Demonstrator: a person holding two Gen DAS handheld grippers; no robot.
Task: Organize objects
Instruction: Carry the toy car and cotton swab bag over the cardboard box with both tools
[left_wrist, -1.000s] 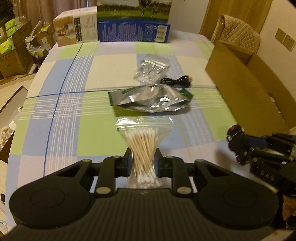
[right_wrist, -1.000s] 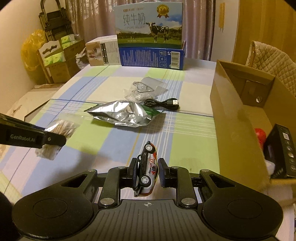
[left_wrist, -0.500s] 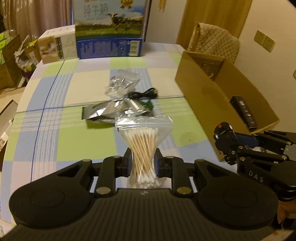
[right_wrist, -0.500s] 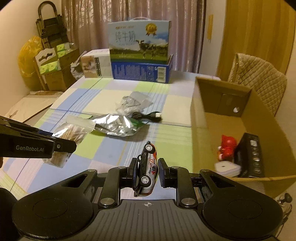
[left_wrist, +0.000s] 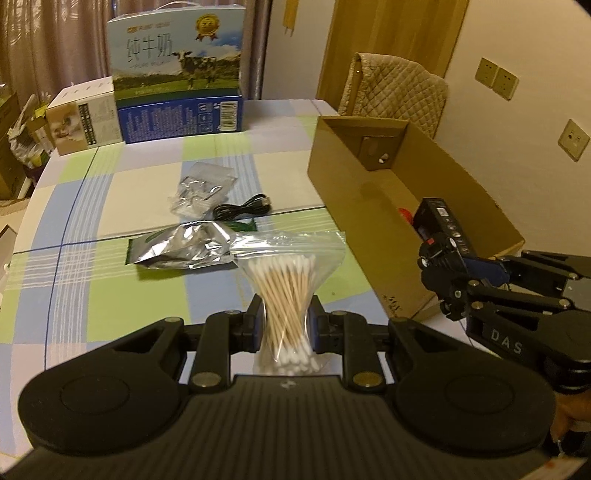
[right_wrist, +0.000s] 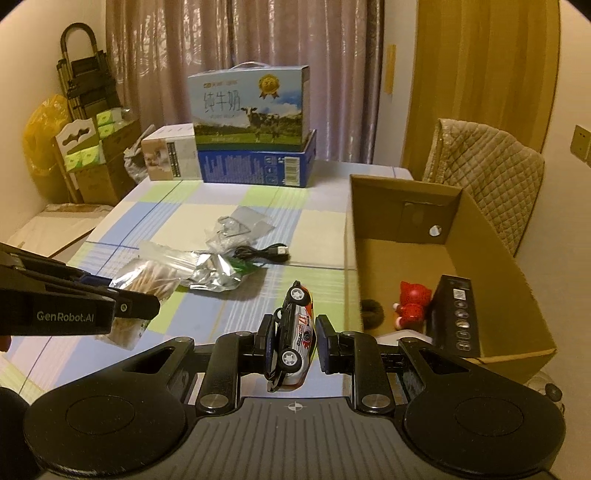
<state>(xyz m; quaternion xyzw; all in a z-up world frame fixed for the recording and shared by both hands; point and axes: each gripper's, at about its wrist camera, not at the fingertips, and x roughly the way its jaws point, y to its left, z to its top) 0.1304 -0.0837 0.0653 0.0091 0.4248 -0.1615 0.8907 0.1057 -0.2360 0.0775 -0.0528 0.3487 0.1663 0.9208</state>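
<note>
My left gripper (left_wrist: 283, 322) is shut on a clear zip bag of cotton swabs (left_wrist: 286, 280), held above the checked tablecloth. My right gripper (right_wrist: 293, 341) is shut on a small toy race car (right_wrist: 295, 334) tipped on its side, nose up. The open cardboard box (right_wrist: 369, 229) stands just right of both grippers; inside it lie a red toy figure (right_wrist: 412, 301) and a black box (right_wrist: 456, 314). In the left wrist view the right gripper (left_wrist: 439, 258) hangs beside the cardboard box (left_wrist: 354, 206). The right wrist view has the left gripper (right_wrist: 147, 302) with the swab bag (right_wrist: 147, 275) at the left.
On the cloth lie a silver foil pouch (left_wrist: 184, 247), a crumpled clear packet (left_wrist: 201, 188) and a black USB cable (left_wrist: 243, 208). A milk carton case (left_wrist: 177, 74) and a small box (left_wrist: 83, 118) stand at the table's far end. A padded chair (right_wrist: 487, 173) is behind the cardboard box.
Both grippers have risen and swung right toward the cardboard box, each keeping its load. The box's inside now shows in both views.
</note>
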